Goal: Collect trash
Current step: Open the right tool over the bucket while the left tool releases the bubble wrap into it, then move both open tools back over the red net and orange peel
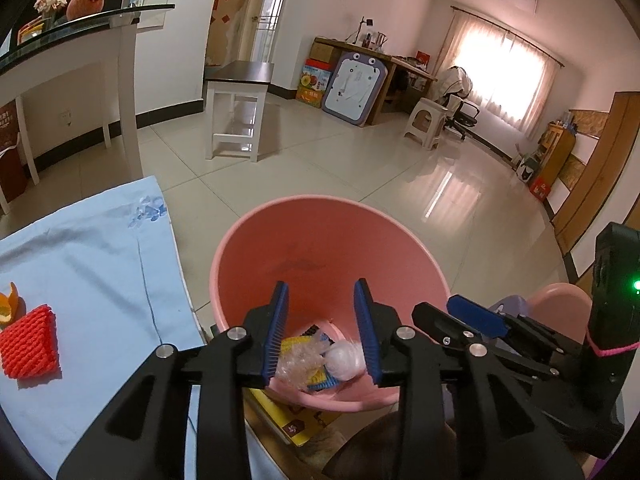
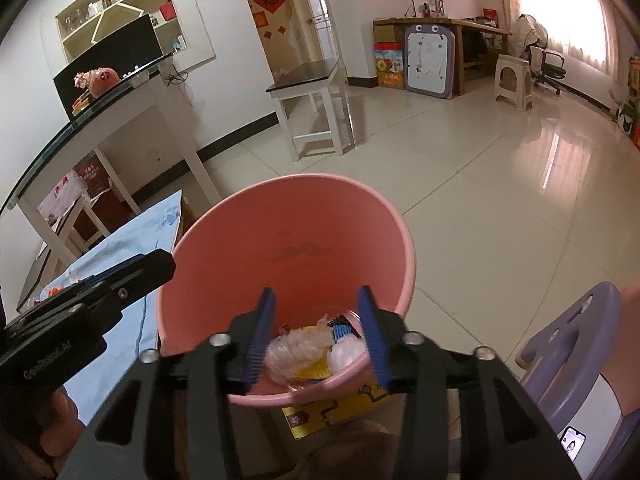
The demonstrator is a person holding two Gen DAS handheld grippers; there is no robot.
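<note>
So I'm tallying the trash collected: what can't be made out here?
- Pink bin contents, both views: wrappers overlap, gripper fingers cover some.
- Orange peel, left wrist view: cut by the edge.
- Table items, right wrist view: hidden behind the left gripper.

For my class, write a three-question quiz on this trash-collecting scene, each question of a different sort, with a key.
1. True or false: both grippers, left gripper and right gripper, are open over the pink bucket.
2. Multiple choice: what still lies on the blue cloth? A) a red foam net and orange peel B) a glass bottle C) a metal spoon
3. Fill in: inside the bucket lie a white wad and crumpled clear ____.

Key: 1 true; 2 A; 3 plastic
</note>
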